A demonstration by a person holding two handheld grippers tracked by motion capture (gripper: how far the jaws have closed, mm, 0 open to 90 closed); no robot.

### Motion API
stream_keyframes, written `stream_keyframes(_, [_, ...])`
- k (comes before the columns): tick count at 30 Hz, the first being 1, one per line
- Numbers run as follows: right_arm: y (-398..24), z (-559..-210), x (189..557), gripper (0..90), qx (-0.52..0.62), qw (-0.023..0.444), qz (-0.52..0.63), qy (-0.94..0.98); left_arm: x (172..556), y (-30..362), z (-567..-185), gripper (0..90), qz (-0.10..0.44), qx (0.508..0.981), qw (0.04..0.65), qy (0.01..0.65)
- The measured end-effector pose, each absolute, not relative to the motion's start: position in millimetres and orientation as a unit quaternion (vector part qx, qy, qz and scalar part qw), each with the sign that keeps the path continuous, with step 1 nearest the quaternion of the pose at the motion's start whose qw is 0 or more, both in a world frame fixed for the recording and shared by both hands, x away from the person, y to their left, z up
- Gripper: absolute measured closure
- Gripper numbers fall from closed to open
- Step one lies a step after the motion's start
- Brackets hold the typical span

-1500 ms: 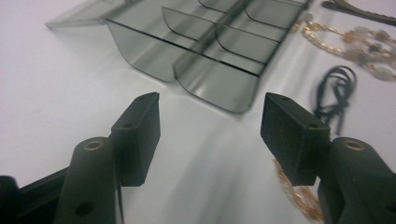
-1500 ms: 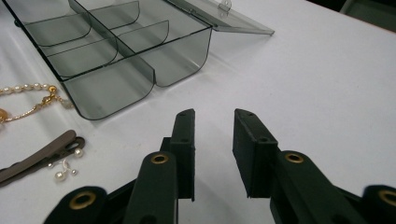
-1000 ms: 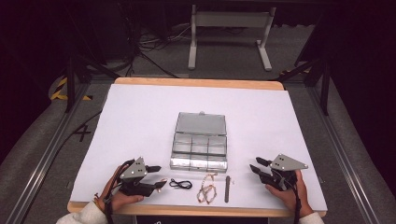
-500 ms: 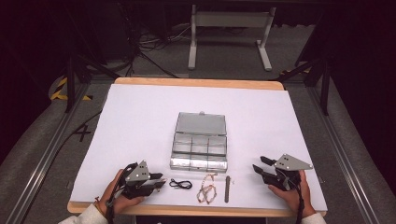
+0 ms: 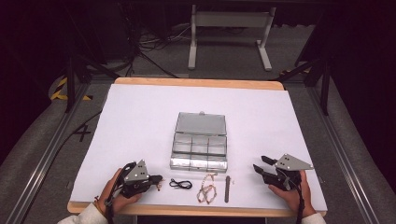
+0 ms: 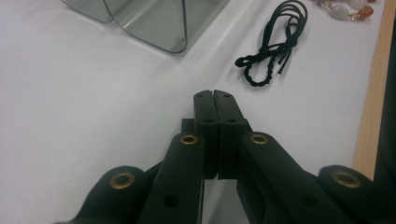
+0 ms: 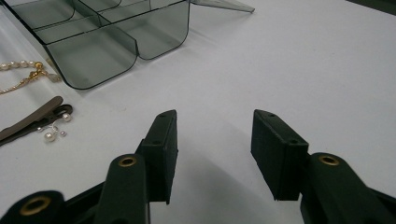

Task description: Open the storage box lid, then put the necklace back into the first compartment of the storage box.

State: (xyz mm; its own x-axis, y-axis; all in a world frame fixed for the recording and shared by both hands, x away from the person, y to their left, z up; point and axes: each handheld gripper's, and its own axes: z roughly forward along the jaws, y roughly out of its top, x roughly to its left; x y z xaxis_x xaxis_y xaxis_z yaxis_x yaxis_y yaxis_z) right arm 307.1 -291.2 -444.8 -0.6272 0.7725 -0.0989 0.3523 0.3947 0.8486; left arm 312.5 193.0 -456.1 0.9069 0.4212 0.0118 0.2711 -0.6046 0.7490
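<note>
**Black cord lies just ahead of our closed left jaws**

On the white counter (image 5: 140, 121) sits a clear compartment box (image 5: 200, 145), lid open. Our right gripper (image 5: 259, 163) rests apart, jaws half open and empty. Our left gripper (image 5: 158, 178) has just closed its jaws on nothing. The knotted black cord (image 6: 271, 51) lies just beyond them, slightly right, its length running away from us.

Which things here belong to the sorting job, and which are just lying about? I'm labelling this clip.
Job:
- clear compartment box, lid open
- black cord
- bead bracelet
- hair clip
- pearl earring
- left gripper, jaws shut on nothing
- right gripper, jaws apart

Lying about:
- metal stand on the floor
- floor cables
</note>
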Motion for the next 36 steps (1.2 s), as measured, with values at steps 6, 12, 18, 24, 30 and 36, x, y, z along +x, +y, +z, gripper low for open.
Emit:
stream_keyframes(6, [-291.5,-444.8,308.2,51.4,0.353,0.247,0.426,0.796,313.0,194.4,-452.8,90.0,0.098,0.885,0.413,0.193])
stream_keyframes(12, [-291.6,-444.8,309.0,50.9,0.352,0.245,0.427,0.796,314.4,198.3,-446.7,90.0,0.109,0.874,0.429,0.199])
stream_keyframes(18, [-292.6,-444.7,307.7,50.2,0.352,0.251,0.433,0.791,315.1,198.2,-438.7,90.0,0.122,0.864,0.448,0.197])
stream_keyframes(24, [-294.1,-444.4,307.4,48.7,0.355,0.251,0.439,0.786,312.7,201.8,-432.7,90.0,0.134,0.855,0.459,0.198])
stream_keyframes(30, [-294.5,-444.3,307.8,45.7,0.356,0.252,0.443,0.783,317.0,201.1,-427.4,90.0,0.140,0.848,0.470,0.199])
stream_keyframes(36, [-295.1,-444.2,307.4,43.8,0.356,0.255,0.446,0.780,321.5,199.4,-418.1,90.0,0.150,0.841,0.482,0.195])
